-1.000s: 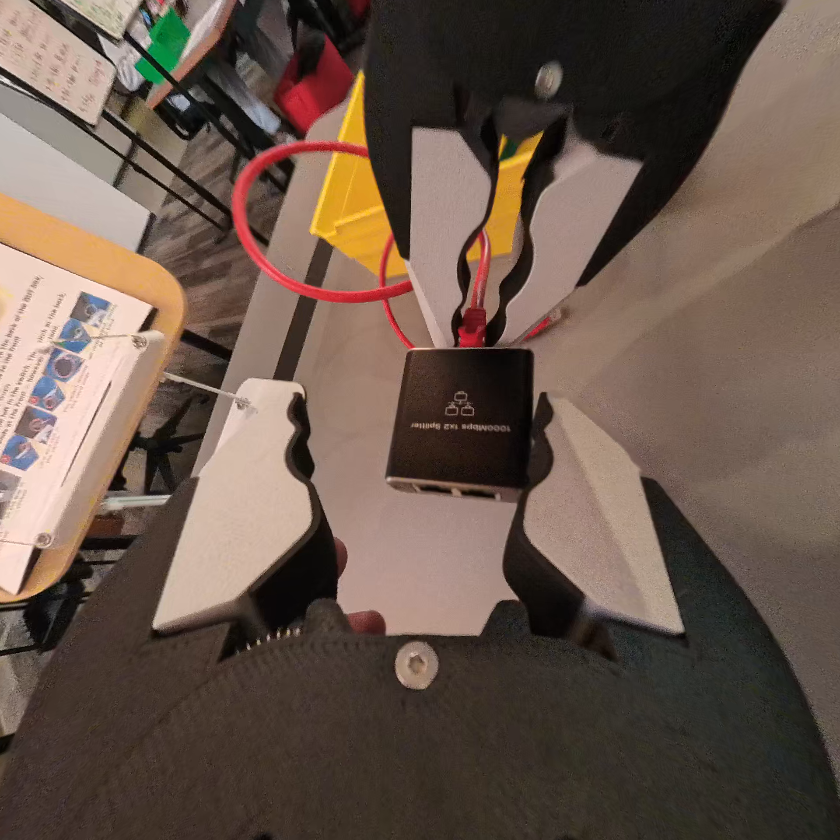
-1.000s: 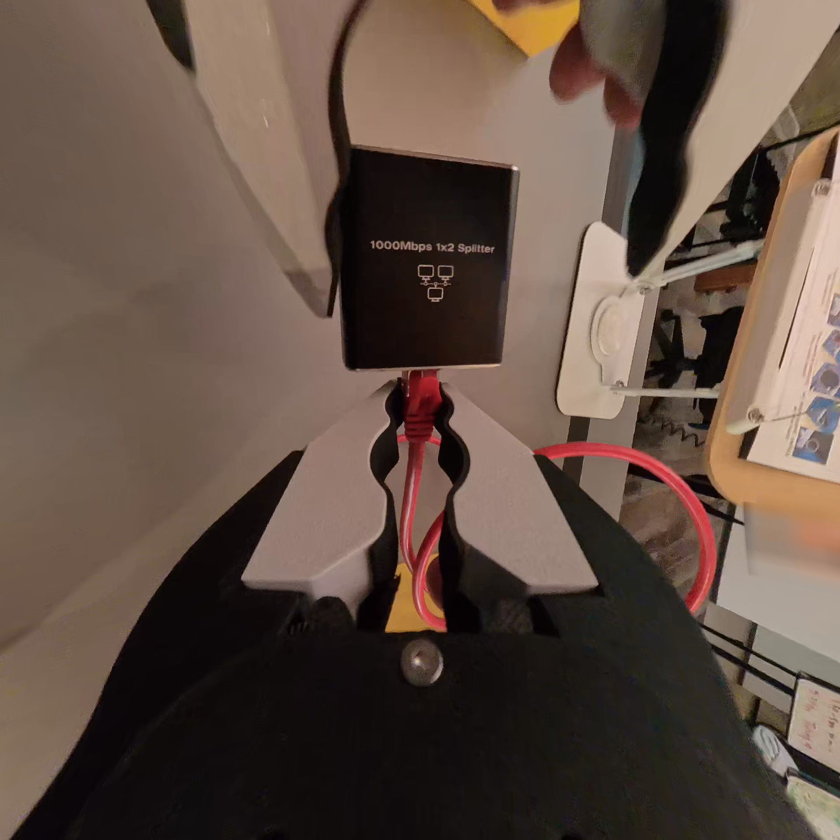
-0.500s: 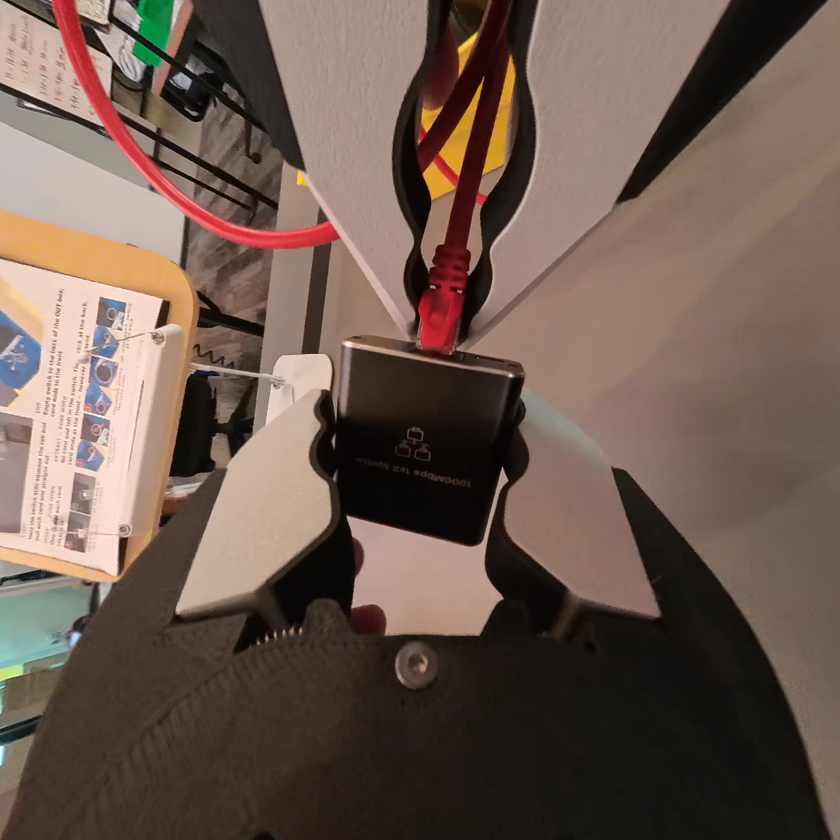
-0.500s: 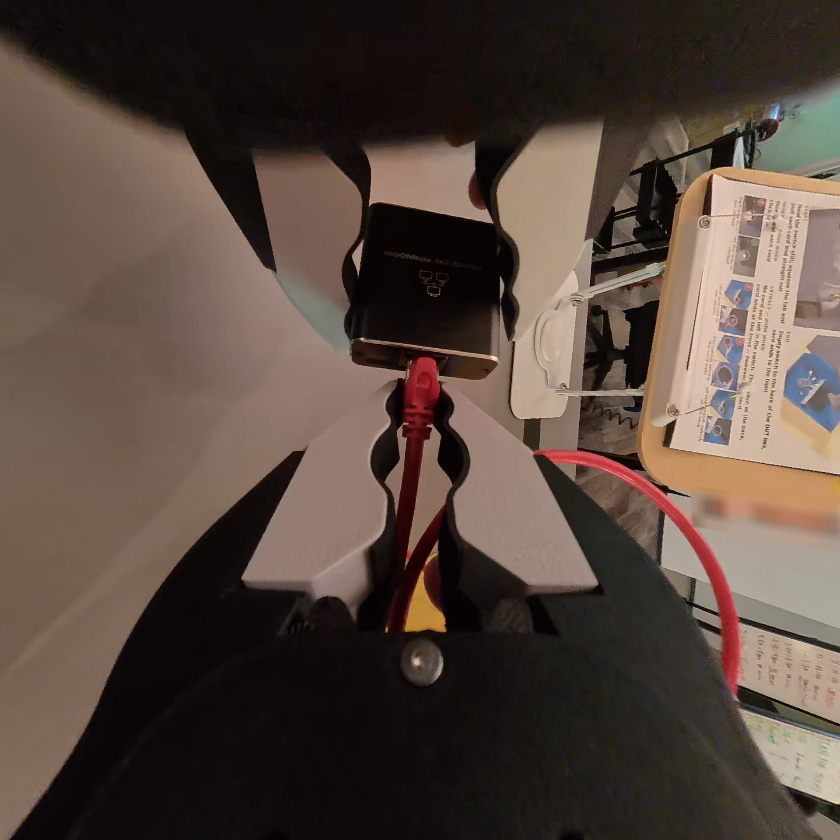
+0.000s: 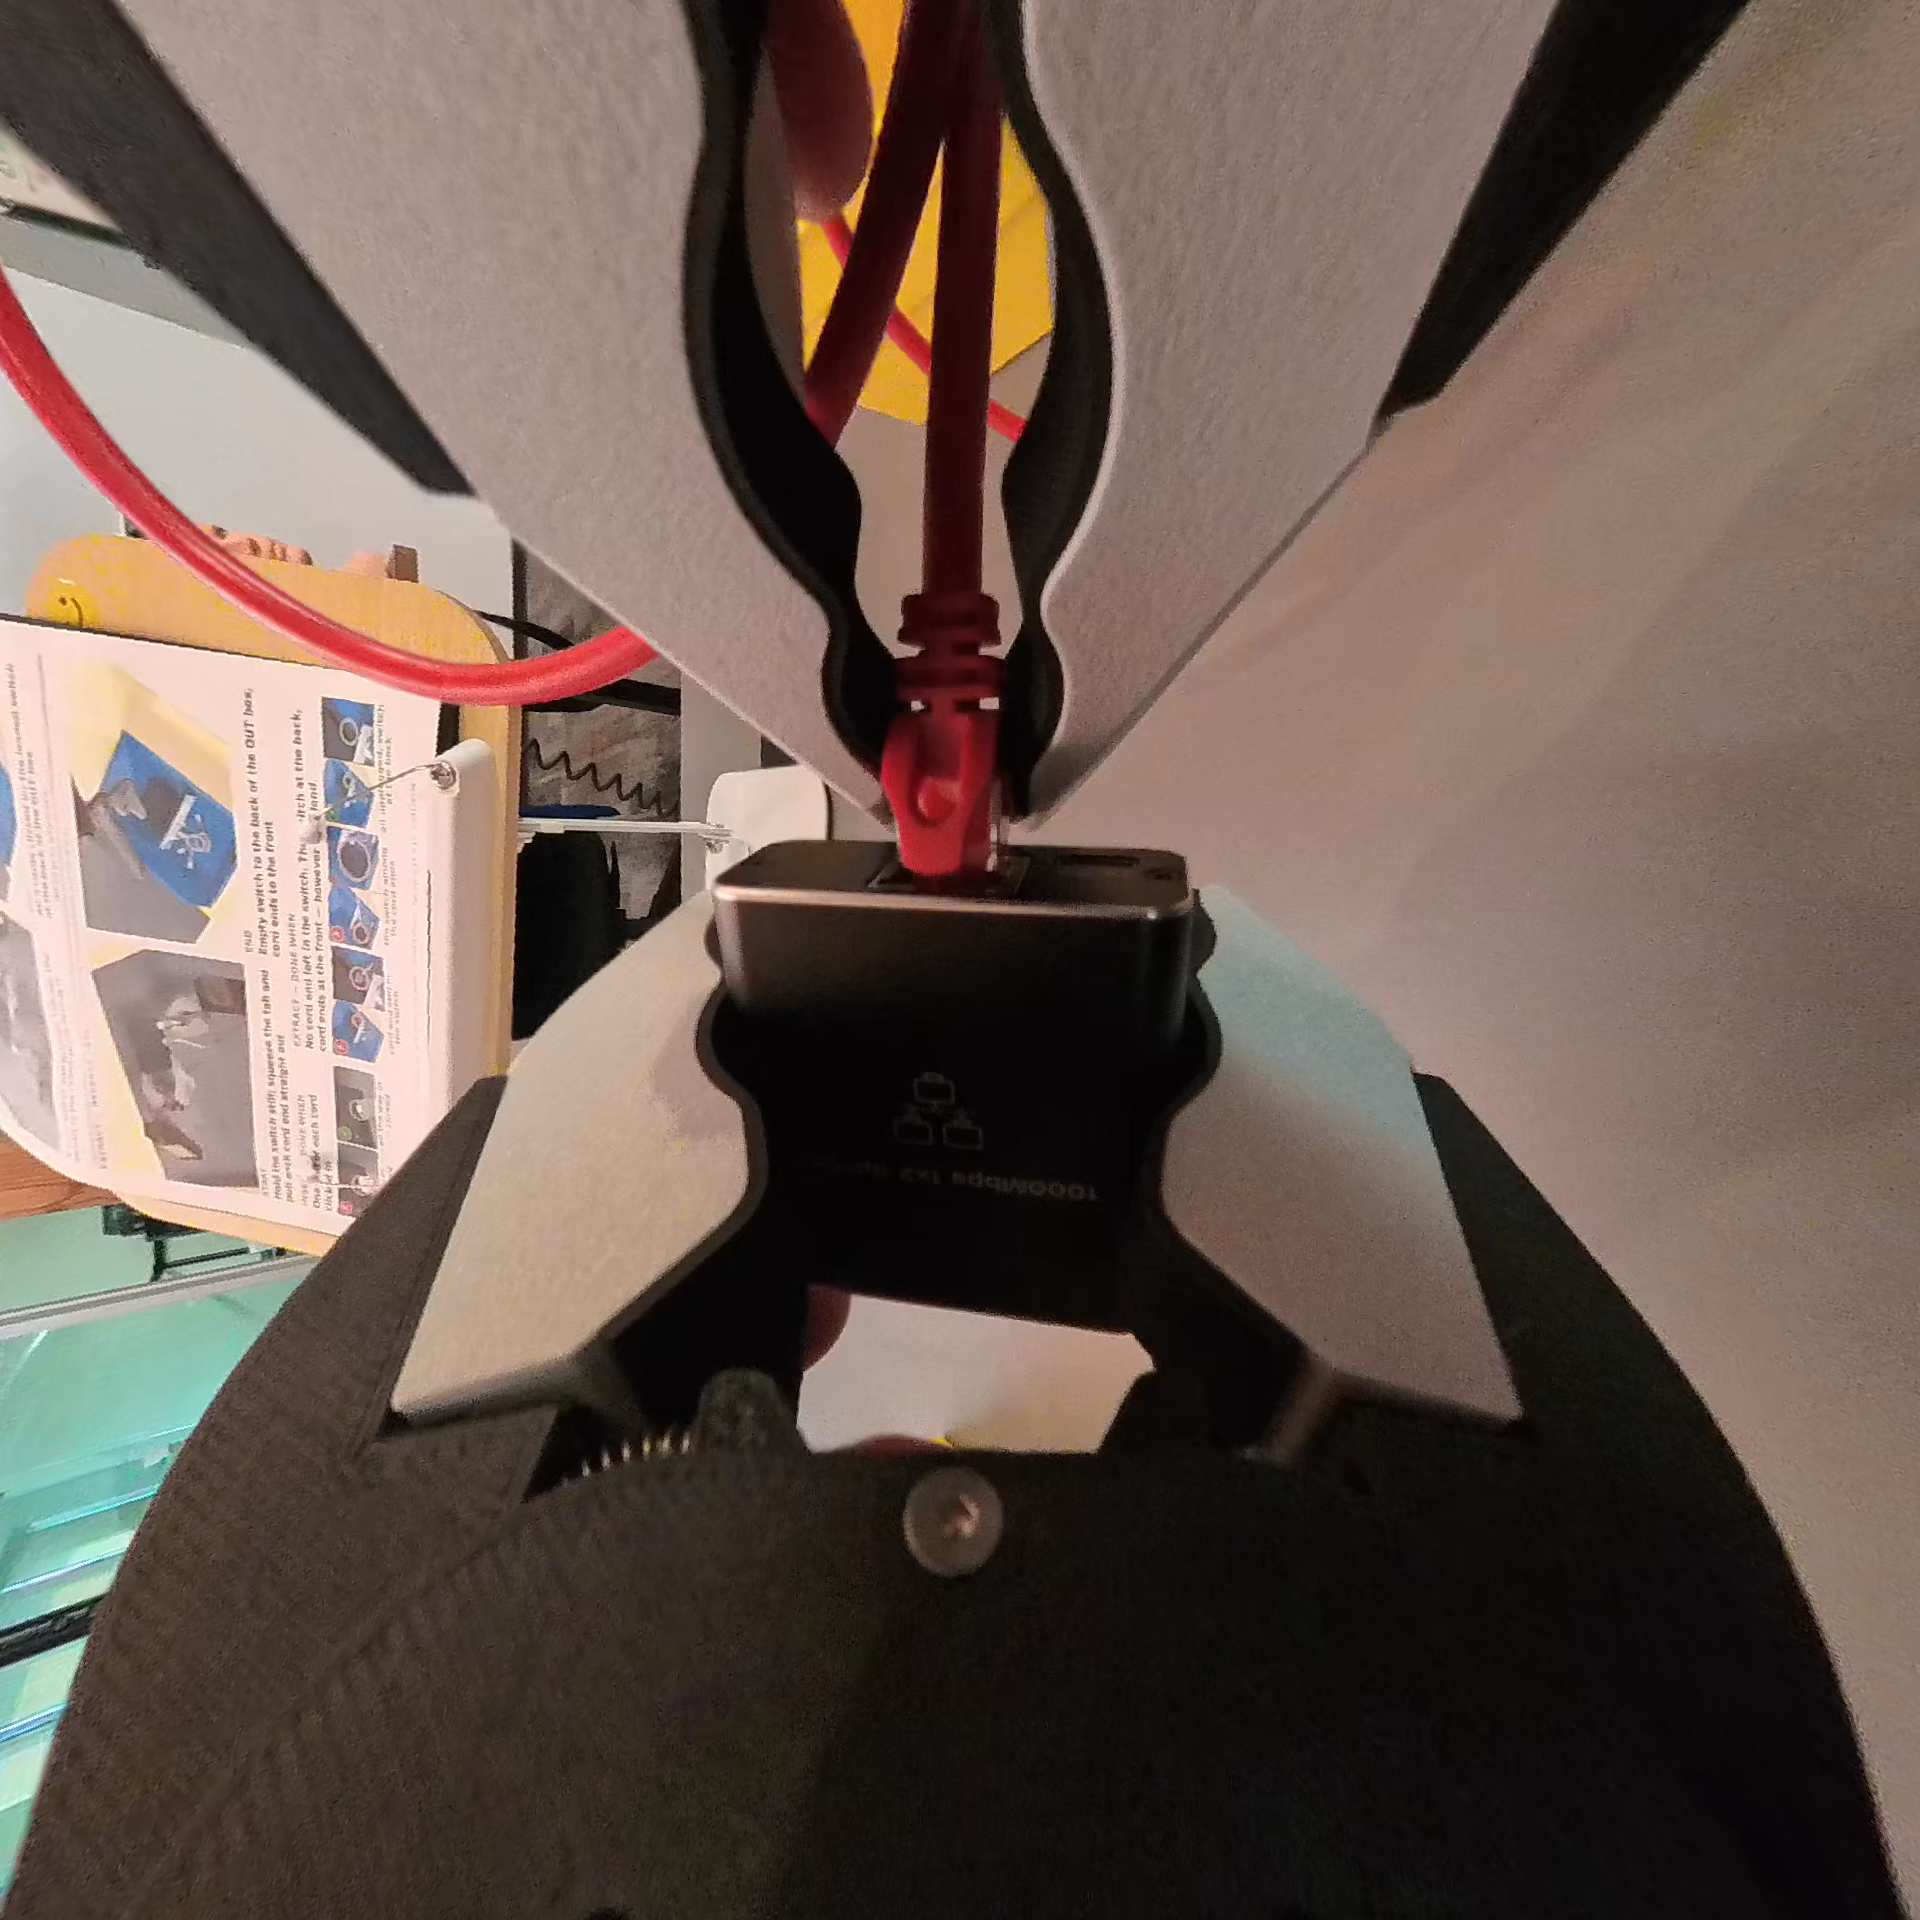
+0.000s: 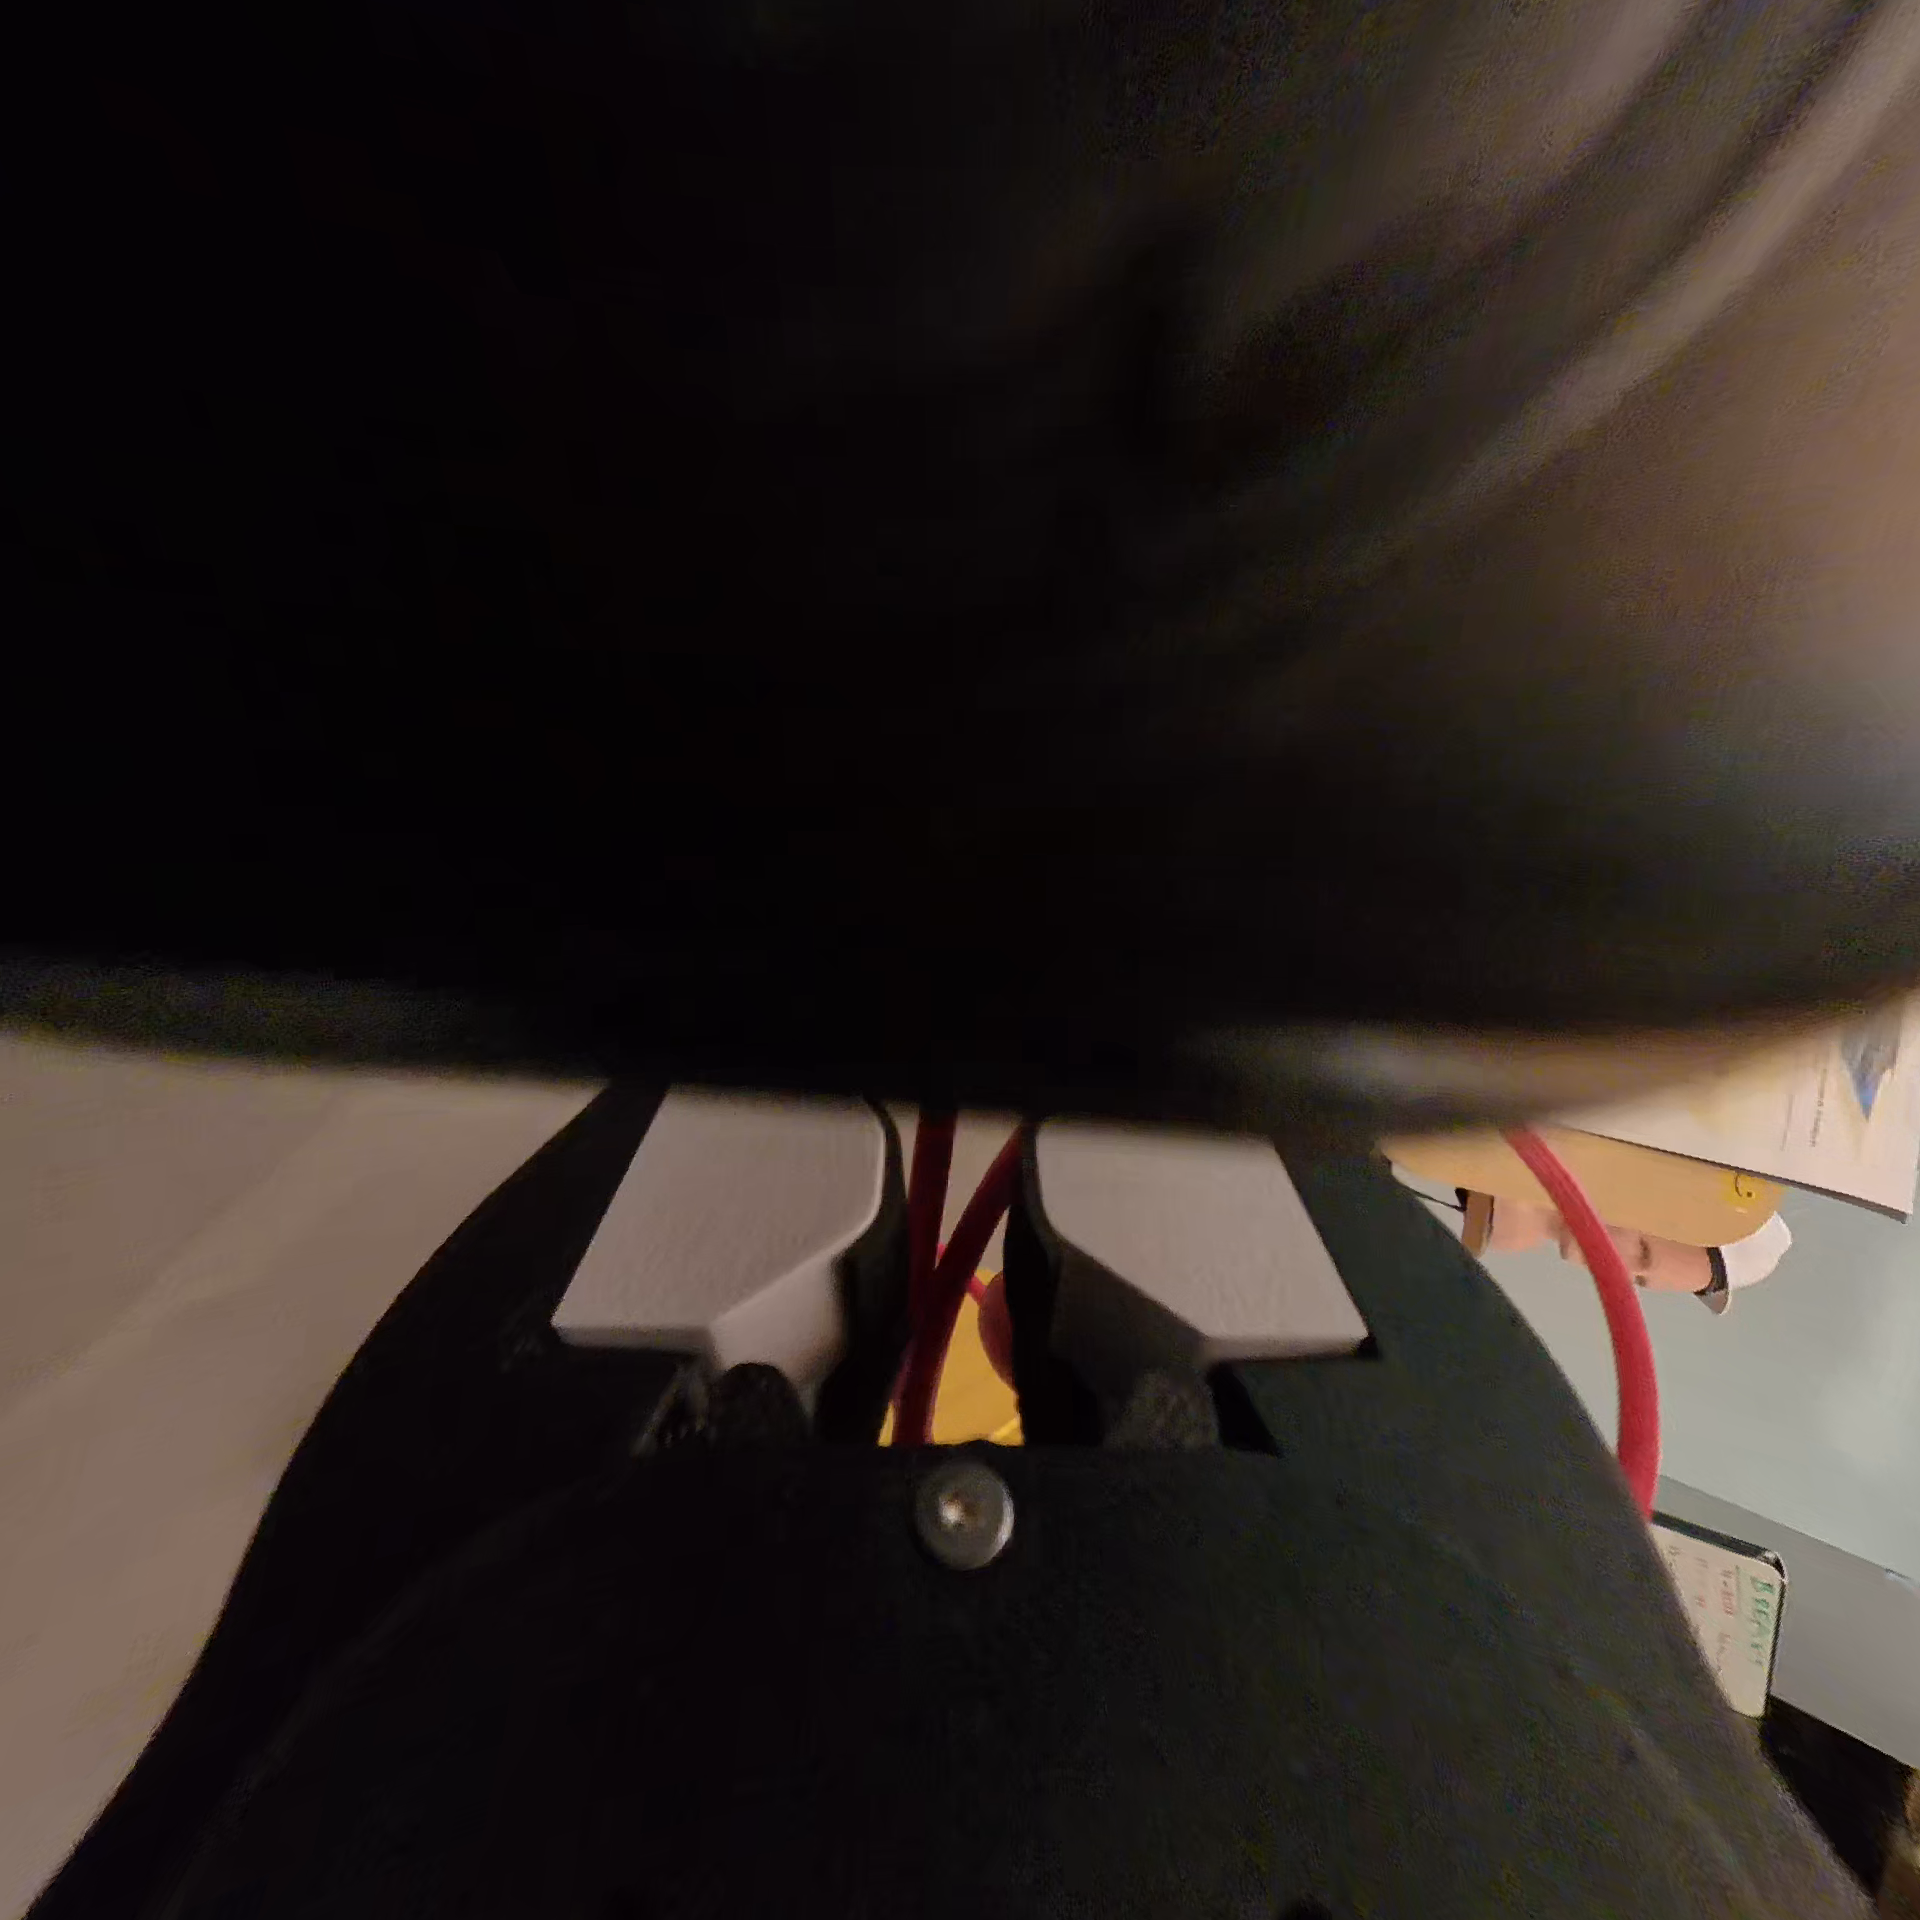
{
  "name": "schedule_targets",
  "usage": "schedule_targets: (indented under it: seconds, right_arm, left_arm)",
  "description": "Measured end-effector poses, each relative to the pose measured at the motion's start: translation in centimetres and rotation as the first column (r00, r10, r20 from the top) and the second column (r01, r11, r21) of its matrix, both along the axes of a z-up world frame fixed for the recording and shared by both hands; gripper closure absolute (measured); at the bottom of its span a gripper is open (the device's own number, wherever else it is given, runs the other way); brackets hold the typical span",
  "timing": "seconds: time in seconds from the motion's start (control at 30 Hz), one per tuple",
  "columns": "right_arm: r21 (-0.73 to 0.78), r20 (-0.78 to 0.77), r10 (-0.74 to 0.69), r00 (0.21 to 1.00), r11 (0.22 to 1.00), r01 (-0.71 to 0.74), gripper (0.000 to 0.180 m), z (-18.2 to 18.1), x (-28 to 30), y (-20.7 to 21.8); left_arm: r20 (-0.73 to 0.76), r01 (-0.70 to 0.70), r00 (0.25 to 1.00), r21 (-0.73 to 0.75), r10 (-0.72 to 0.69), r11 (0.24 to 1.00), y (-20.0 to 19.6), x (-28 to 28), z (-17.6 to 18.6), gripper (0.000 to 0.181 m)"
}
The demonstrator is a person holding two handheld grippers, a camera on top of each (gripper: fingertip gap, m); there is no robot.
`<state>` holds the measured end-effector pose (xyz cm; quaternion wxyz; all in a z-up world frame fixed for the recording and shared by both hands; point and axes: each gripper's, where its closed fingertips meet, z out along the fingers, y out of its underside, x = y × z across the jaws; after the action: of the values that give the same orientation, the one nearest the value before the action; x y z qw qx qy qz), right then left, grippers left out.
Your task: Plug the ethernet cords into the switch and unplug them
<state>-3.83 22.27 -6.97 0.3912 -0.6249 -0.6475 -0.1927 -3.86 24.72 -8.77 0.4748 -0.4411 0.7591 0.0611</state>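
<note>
The black switch (image 5: 956,1101) is clamped between the fingers of my left gripper (image 5: 956,935) and held off the table. My right gripper (image 5: 940,805) comes in from above, shut on the red ethernet plug (image 5: 935,769). The plug's tip sits in a port on the switch's upper face. The red cord (image 5: 956,416) runs back between the right fingers and loops out to the left. In the right wrist view, the dark body of the left gripper hides the switch and plug. Only the bases of the right fingers (image 6: 748,1216) and the cord (image 6: 925,1226) show there.
A wooden board with a printed instruction sheet (image 5: 208,914) stands at the left beside a white stand (image 5: 758,810). A yellow bin (image 5: 914,353) shows behind the right fingers. The grey table (image 5: 1558,727) spreads to the right.
My left gripper has shut on the switch and lifted it. The two grippers have drawn very close, so the left gripper's body now fills the right wrist view.
</note>
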Motion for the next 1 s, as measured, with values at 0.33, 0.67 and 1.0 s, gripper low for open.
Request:
schedule_targets:
  seconds: [0.33,0.67,1.0]
  right_arm:
    - [0.051,-0.170,0.045,0.984,0.998,-0.037,0.155,1.6,1.0,-0.8]
    - [0.091,-0.358,0.130,0.925,0.990,-0.104,0.160,3.0,0.6,-3.5]
    - [0.189,-0.212,0.181,0.960,0.972,-0.142,0.150,1.2,-0.2,-3.2]
  left_arm:
    - [0.022,-0.018,1.000,-0.184,0.022,0.983,0.5,-0.3,-1.8,0.104]
    - [0.035,-0.033,0.998,-0.351,0.048,0.936,0.2,-0.4,-2.8,0.104]
    - [-0.017,-0.050,0.999,-0.411,0.048,0.910,-0.3,-0.5,-4.1,0.105]
